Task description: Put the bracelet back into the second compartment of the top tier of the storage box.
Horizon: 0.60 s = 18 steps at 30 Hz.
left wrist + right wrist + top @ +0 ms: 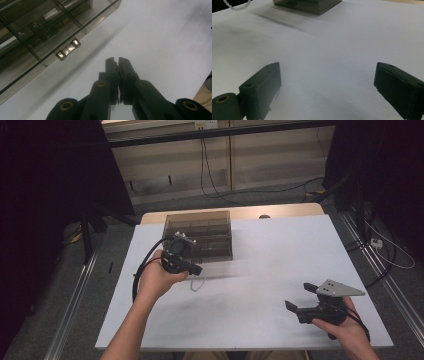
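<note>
A smoky see-through box (210,226) with inner compartments stands at the back left of the white table (280,250). In the left gripper view its front wall and small metal clasp (68,49) lie close ahead. My left gripper (196,269) hovers just in front of the box, its jaws pressed together (117,61). A loop of white beads (197,284) dangles from its tip, and the same bead loop (237,7) hangs at the top left of the right gripper view. My right gripper (298,296) rests low at the front right, jaws wide apart (327,82) with only bare table between them.
The box (307,5) sits far ahead of the right gripper. Cables run over the floor behind the table. Dark stands flank the table on both sides. A wooden edge shows past the white surface at the back.
</note>
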Motion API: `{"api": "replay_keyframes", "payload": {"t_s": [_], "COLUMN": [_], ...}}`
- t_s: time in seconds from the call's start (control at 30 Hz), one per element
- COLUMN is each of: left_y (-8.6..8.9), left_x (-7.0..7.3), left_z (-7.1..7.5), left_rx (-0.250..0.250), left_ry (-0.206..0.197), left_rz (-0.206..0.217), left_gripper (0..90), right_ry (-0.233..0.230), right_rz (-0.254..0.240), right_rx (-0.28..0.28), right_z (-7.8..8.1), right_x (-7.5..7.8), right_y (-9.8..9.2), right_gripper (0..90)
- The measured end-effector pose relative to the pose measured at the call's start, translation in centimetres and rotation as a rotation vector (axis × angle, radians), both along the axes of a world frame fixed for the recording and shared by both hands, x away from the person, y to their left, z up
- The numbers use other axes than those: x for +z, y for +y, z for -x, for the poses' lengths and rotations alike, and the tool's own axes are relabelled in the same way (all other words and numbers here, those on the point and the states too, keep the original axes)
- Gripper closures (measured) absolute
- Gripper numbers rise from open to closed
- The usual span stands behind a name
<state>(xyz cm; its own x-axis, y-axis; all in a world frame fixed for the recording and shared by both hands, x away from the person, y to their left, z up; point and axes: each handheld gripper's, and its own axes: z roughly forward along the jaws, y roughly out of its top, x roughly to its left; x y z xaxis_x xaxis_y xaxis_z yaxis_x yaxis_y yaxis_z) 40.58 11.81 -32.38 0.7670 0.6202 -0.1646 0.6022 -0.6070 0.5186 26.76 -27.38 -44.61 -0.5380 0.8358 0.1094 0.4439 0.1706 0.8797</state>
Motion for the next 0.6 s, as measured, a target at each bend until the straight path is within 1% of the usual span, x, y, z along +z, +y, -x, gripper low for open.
{"api": "replay_keyframes", "payload": {"t_s": [0.13,0.23,0.27,0.4,0.47,0.5,0.6], "left_y": [0.0,0.0,0.0,0.0,0.0,0.0,-0.1], "left_x": [0.2,0.5,0.5,0.9,1.1,1.3,1.6], "left_z": [-0.2,-0.4,-0.4,-0.6,-0.7,-0.7,-0.9], "left_rx": [-0.001,-0.003,-0.001,0.004,0.005,0.001,0.007], "left_ry": [0.004,-0.001,0.005,-0.004,-0.001,-0.008,-0.007], "left_rz": [-0.007,-0.016,-0.015,-0.018,-0.020,-0.022,-0.018], "left_gripper": [87.5,87.5,87.5,87.5,87.6,87.5,87.5], "right_ry": [0.000,0.000,0.000,-0.003,-0.001,-0.001,-0.006], "right_rz": [-0.001,-0.001,-0.002,-0.003,-0.003,-0.003,0.001], "right_rx": [-0.001,-0.001,-0.002,-0.001,-0.002,0.000,0.002], "right_z": [0.0,0.0,0.0,0.1,0.1,0.1,0.1], "right_x": [0.0,0.0,0.1,0.1,0.1,0.1,0.1], "right_y": [0.0,0.0,0.0,0.0,0.0,0.0,0.0], "right_gripper": [6.9,6.9,6.9,6.9,6.9,6.9,6.9]}}
